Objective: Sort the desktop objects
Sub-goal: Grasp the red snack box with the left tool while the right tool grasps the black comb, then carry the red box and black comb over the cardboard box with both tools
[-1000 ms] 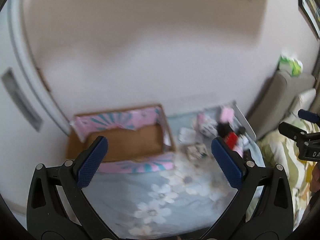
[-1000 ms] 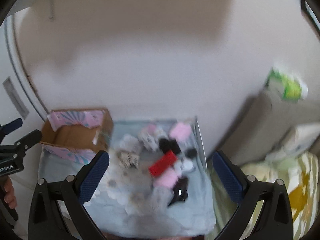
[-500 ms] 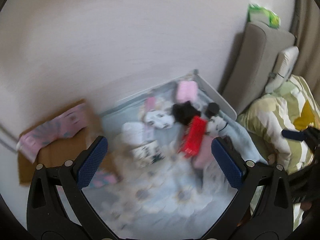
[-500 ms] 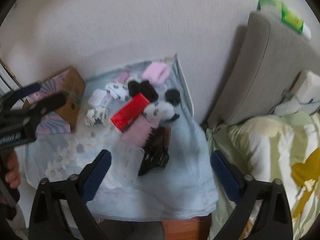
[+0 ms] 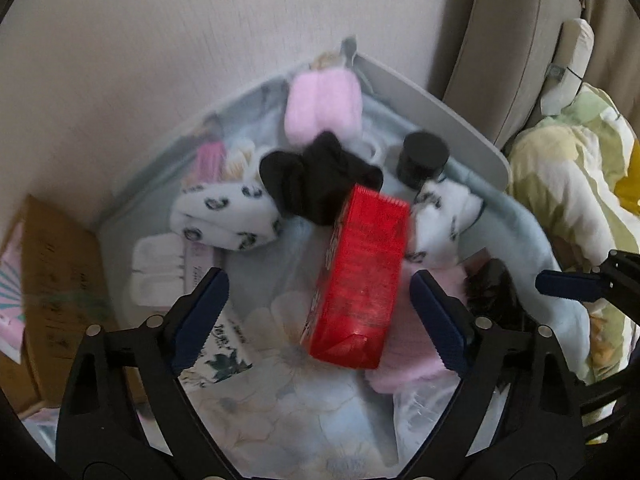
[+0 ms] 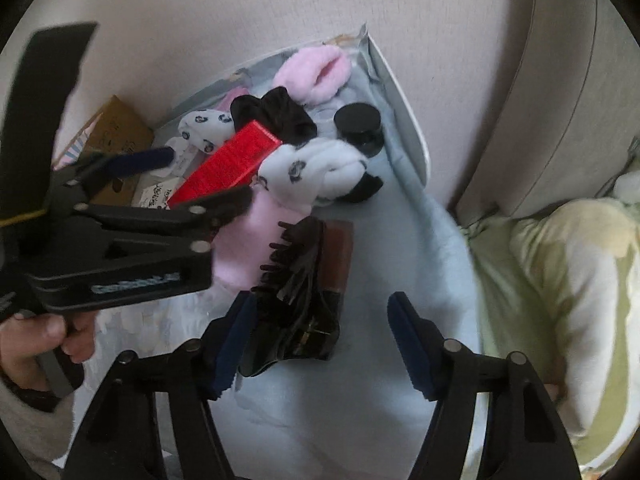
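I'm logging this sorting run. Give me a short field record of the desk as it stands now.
surface: floral cloth
left gripper: open, over red box
right gripper: open, near black comb
behind box: black cloth, pink fluffy item, black jar
left edge: cardboard box
held: nothing

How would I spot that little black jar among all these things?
Find the blue floral cloth covering the table, then its far right corner by the grey tray rim. The black jar stands there beside the black sock: the only hard, round, flat-topped thing among soft socks.
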